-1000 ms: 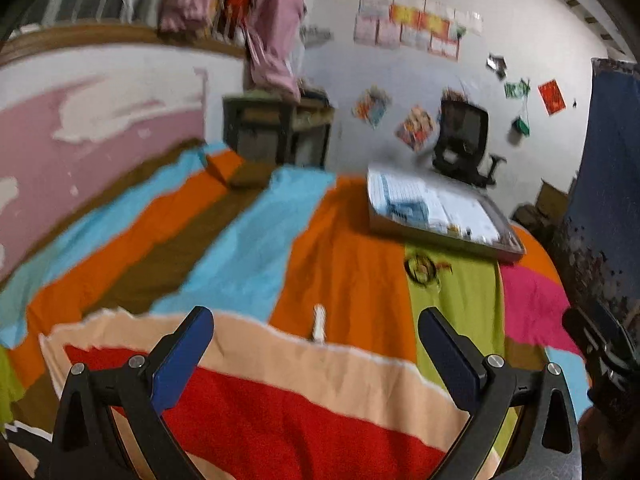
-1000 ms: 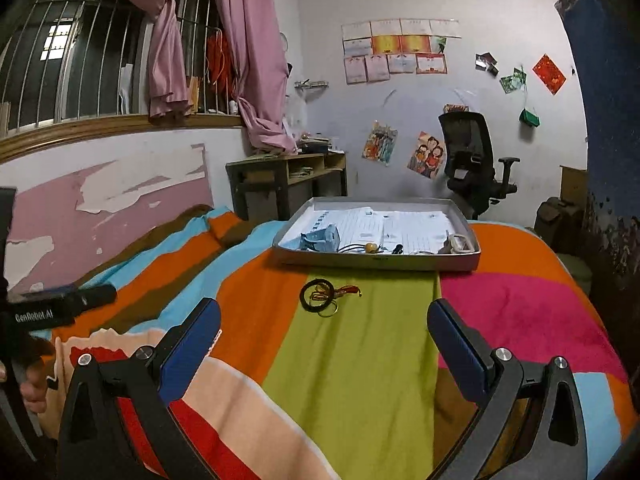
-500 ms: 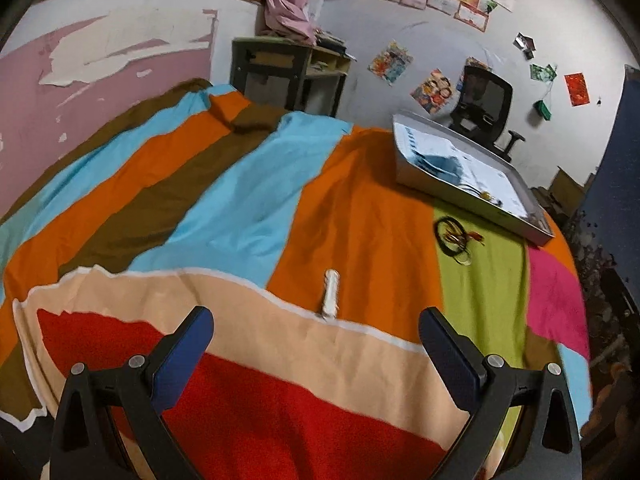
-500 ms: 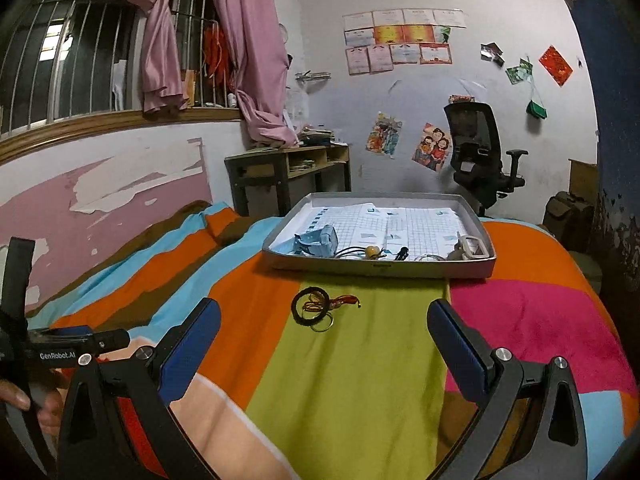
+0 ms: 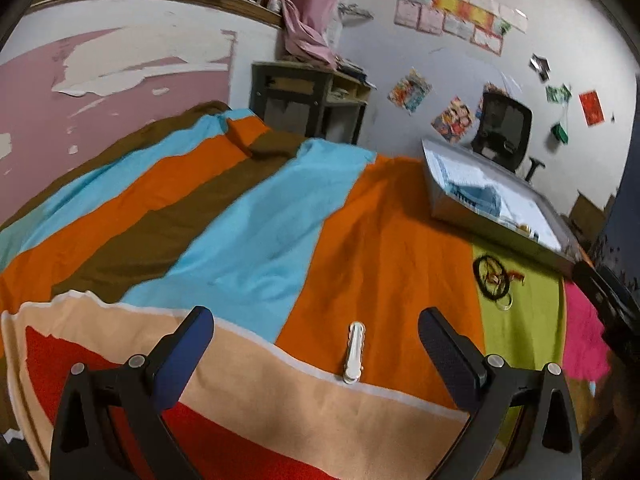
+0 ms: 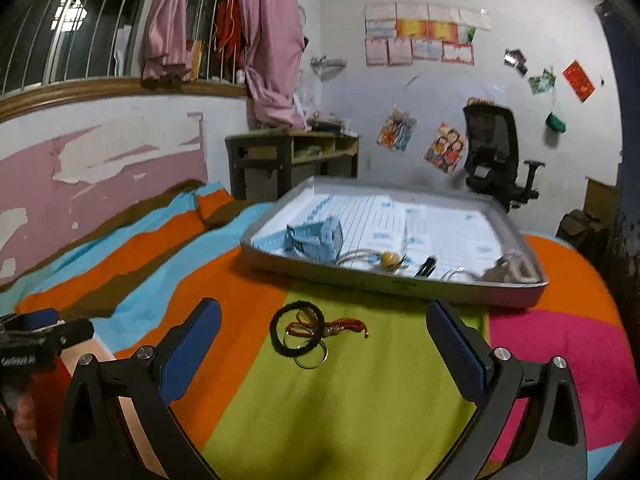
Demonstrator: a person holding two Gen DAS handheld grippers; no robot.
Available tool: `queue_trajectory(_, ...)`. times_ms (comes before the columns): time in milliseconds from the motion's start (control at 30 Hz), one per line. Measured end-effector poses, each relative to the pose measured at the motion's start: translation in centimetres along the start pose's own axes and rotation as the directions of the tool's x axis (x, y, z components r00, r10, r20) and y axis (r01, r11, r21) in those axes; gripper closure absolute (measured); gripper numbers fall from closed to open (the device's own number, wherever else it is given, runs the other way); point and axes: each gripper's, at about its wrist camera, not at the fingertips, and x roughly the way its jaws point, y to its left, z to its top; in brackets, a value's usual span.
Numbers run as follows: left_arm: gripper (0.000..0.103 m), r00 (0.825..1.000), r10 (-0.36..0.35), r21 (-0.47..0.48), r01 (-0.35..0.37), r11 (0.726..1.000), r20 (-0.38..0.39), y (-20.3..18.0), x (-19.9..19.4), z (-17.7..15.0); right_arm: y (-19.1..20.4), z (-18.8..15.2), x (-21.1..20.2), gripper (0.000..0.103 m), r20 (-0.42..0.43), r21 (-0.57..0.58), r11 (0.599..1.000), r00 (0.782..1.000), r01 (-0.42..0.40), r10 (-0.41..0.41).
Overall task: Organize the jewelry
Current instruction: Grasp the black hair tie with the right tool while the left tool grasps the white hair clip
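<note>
A white hair clip lies on the striped bedspread, between the fingers of my open left gripper and slightly right of centre. A black ring tangled with red cord and thin gold bangles lies on the green stripe, just beyond my open right gripper; the same bundle shows at the right in the left wrist view. Behind it stands a grey tray lined with paper, holding a blue box, a yellow bead and other small pieces. Neither gripper holds anything.
The bedspread covers a bed against a pink and white wall. A dark desk and a black office chair stand beyond the bed. The left gripper's body shows at the left edge of the right wrist view.
My left gripper has come closer to the white clip, which now sits between its fingers. My right gripper has moved forward toward the tangled bundle and the tray. Both stay open.
</note>
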Motion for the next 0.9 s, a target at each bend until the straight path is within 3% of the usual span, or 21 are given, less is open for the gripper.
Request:
queue_trajectory(67,0.0,1.0,-0.016,0.014,0.017,1.0,-0.02,-0.2,1.0,-0.3,0.0,-0.4,1.5,0.019,-0.038,0.004,1.0,0.999,-0.011,0.011)
queue_trajectory(200,0.001,0.996,-0.058,0.008,0.059,0.998,-0.07,-0.4,3.4,-0.9,0.1,-1.4,4.3,0.039,-0.124,0.023,0.999,0.991,-0.038,0.041)
queue_trajectory(367,0.017,0.987,-0.114,-0.011,0.113,0.993,-0.116,-0.5,5.1,-1.8,0.4,-2.4,6.6,0.071,-0.189,0.032,0.998,0.98,-0.051,0.056)
queue_trajectory(533,0.038,0.974,-0.145,0.001,0.148,0.989,-0.173,-0.7,6.0,-2.4,0.2,-2.9,8.0,0.082,-0.225,0.081,0.993,0.969,-0.088,0.105)
queue_trajectory(733,0.062,0.942,-0.202,-0.042,0.198,0.979,-0.266,-0.5,7.7,-3.0,0.0,-3.2,9.3,0.083,-0.253,0.113,0.988,0.959,-0.105,0.13)
queue_trajectory(800,0.068,0.937,-0.208,-0.044,0.204,0.978,-0.279,-0.5,8.1,-3.1,0.2,-3.2,9.5,0.091,-0.259,0.106,0.989,0.957,-0.107,0.131)
queue_trajectory(900,0.079,0.935,-0.215,-0.04,0.212,0.976,-0.282,-0.4,8.2,-3.1,0.6,-3.5,9.4,0.094,-0.265,0.106,0.986,0.952,-0.127,0.152)
